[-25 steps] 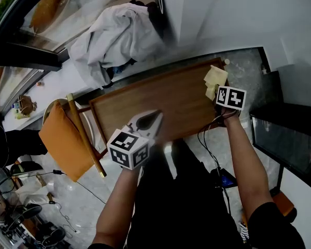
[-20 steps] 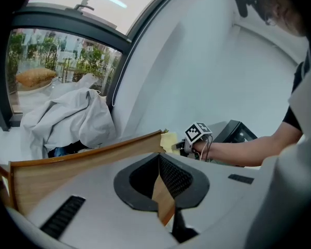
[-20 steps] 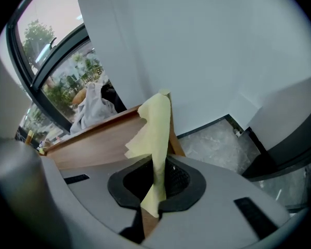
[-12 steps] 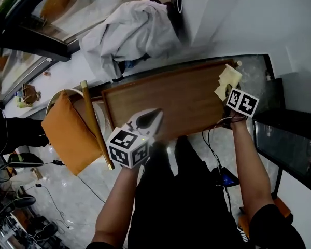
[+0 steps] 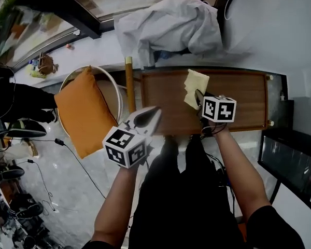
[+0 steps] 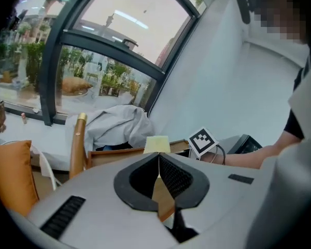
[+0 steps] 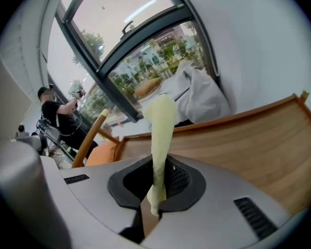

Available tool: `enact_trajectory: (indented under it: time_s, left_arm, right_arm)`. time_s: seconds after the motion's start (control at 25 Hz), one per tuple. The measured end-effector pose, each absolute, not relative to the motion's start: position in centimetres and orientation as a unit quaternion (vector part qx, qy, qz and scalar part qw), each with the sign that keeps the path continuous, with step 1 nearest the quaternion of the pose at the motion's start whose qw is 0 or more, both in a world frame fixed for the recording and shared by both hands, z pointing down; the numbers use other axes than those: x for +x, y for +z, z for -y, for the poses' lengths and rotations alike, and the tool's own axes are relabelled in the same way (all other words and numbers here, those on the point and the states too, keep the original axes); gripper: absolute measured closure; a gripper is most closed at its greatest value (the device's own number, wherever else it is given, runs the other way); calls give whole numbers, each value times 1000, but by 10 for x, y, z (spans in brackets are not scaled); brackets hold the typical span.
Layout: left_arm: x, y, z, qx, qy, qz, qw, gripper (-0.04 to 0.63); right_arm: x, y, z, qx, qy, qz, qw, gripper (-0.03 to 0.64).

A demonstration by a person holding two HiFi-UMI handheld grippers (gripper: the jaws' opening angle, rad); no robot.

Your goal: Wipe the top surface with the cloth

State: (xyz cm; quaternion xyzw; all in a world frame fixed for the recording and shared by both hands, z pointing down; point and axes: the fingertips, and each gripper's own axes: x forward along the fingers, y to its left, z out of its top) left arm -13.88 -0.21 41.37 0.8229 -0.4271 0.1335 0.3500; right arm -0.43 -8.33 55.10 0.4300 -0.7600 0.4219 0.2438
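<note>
R gripper [image 5: 199,96]: fingers clenched on yellow cloth [image 5: 195,83], which sticks up past the tips over the wooden worktop [image 5: 241,95], left of centre. Can't tell if cloth touches wood. L gripper [image 5: 153,113]: fingers pressed together, nothing btwn them, over worktop's near left corner. Orange cushion [image 5: 83,110] on chair beside worktop; white garment heap [image 5: 166,22] behind.

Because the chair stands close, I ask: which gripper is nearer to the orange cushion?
Left. The left gripper hangs just right of the orange cushion; the right gripper is farther right, over the wooden table, holding the yellow cloth.
</note>
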Motion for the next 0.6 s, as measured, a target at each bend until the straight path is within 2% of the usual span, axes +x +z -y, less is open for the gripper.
enact_trajectory:
  time_s: [0.32, 0.6]
  left_arm:
    - [-207, 429, -32, 805, 127, 451, 364, 584]
    - [-219, 438, -46, 800, 124, 452, 375, 583]
  right_arm:
    - [-164, 574, 36, 311, 430, 802, 274, 584]
    - [-199, 603, 22, 293, 432, 795, 309, 584]
